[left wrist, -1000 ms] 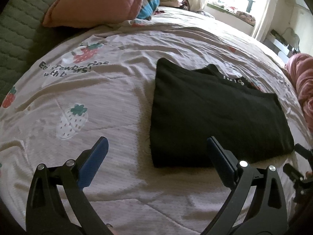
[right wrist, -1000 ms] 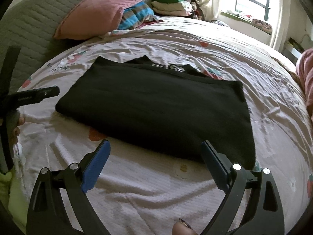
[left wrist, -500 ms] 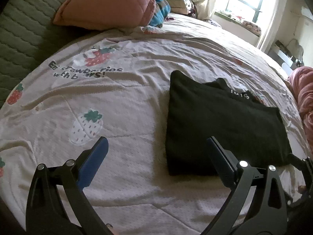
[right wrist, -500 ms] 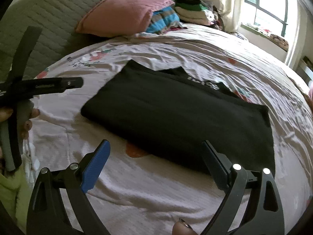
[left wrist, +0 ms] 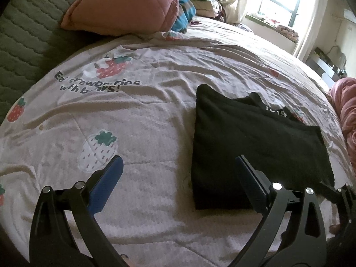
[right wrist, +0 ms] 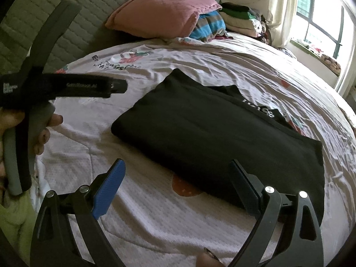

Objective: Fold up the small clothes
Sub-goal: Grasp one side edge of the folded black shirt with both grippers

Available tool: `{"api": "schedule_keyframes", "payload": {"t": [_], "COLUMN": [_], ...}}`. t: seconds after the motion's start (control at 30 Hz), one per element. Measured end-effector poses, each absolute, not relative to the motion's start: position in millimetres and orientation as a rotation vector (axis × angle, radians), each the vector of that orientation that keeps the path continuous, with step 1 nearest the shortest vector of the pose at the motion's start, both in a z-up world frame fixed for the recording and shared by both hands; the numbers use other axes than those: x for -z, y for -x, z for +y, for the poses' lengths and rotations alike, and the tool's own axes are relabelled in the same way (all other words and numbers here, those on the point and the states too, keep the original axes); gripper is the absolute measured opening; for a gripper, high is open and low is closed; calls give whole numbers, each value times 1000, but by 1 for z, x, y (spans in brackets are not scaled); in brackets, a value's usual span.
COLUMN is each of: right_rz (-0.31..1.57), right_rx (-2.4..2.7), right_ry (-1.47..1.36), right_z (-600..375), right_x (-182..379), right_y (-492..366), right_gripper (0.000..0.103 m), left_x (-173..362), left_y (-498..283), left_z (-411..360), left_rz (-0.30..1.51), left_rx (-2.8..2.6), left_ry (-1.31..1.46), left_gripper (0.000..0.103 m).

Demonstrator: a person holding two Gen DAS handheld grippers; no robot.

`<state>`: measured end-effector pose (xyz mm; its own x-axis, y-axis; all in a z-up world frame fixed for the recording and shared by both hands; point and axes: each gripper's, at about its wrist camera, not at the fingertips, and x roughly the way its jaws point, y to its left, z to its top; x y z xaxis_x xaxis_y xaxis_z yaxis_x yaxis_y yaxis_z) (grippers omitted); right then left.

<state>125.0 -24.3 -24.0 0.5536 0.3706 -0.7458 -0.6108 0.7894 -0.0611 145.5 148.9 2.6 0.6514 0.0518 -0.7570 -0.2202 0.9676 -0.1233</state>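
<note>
A black folded garment with white lettering at its collar lies flat on the strawberry-print bedsheet. My left gripper hovers open over the sheet just left of the garment's near corner, nothing between its fingers. In the right wrist view the same black garment lies ahead, and my right gripper hangs open above its near edge, holding nothing. The left gripper's body shows at the left there, held by a hand.
A pink pillow leans on the green quilted headboard. Striped and stacked folded clothes sit at the back by the window. A pink bundle of fabric lies at the bed's right edge.
Both grippers have pulled back and swung left, so the garment sits further right in both views. The left gripper's body has come further into the right wrist view. Both stay open.
</note>
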Motion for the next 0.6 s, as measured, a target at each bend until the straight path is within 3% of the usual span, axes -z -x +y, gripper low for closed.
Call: {"api": "schedule_keyframes", "payload": {"t": [0.6], "right_rz": [751], "right_rx": [-560], "right_ry": [520], "right_z": [18], "right_x": [64], "right_y": [-148], "right_gripper": [93], "left_x": [10], "left_y": [-191], "left_z": [155], "left_rz": [898], "left_rx": [-181], "left_ry": [177], "left_gripper": [93]}}
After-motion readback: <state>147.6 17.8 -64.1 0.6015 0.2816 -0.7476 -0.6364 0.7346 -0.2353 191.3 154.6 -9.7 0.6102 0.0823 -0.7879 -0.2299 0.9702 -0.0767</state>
